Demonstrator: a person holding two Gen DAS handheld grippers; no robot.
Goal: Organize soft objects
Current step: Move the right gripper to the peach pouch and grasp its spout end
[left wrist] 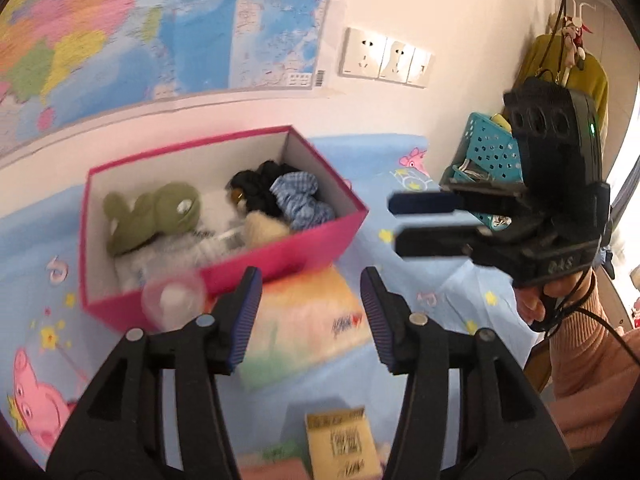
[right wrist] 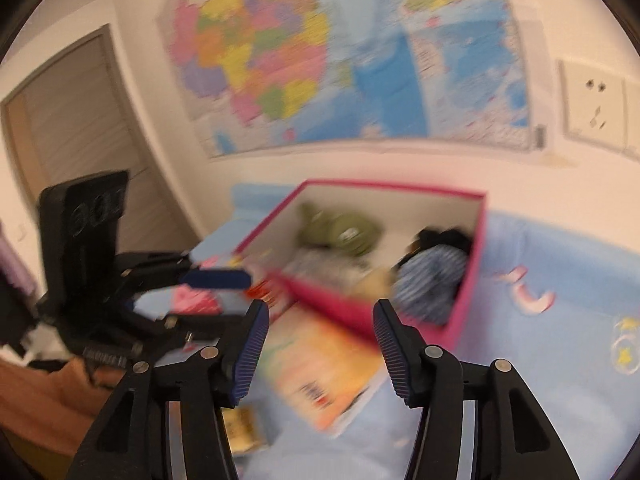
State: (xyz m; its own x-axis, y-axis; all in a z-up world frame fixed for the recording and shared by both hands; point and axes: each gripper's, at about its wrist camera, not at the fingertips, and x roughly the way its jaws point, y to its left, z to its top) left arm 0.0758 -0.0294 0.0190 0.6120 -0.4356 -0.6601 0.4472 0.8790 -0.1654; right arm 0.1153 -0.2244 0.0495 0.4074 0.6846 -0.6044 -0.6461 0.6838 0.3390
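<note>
A: Nearest to us, what do the two grippers hold?

B: Nothing, I think. The left gripper (left wrist: pixel 311 312) has its jaws partly apart, and between them I see only the soft orange packet (left wrist: pixel 308 320) lying lower down on the bed; the pads do not press on it. The right gripper (right wrist: pixel 320 338) is also partly open and empty, above the same packet.

A: And near the left jaw?

B: A small clear round thing (left wrist: pixel 173 298), blurred, just in front of the box wall. I cannot tell if it is resting or falling. At the near edge lies a yellow card (left wrist: pixel 340 440).

A: Where are the soft things?

B: Farther, in the pink box (left wrist: pixel 224 276) on the blue sheet (left wrist: pixel 440 280). A green plush toy (left wrist: pixel 156 216) lies at its left, then a black fluffy thing (left wrist: pixel 260 188) and a blue checked cloth (left wrist: pixel 302 200) at the right. Beyond, at the far right, stands a teal basket (left wrist: pixel 484 148).

A: What could go wrong?

B: In my judgement, the packet is still outside. It is soft and slippery, so a grip on one corner may let it sag and slide out. Also, two grippers so close may bump each other or push the light box away.
</note>
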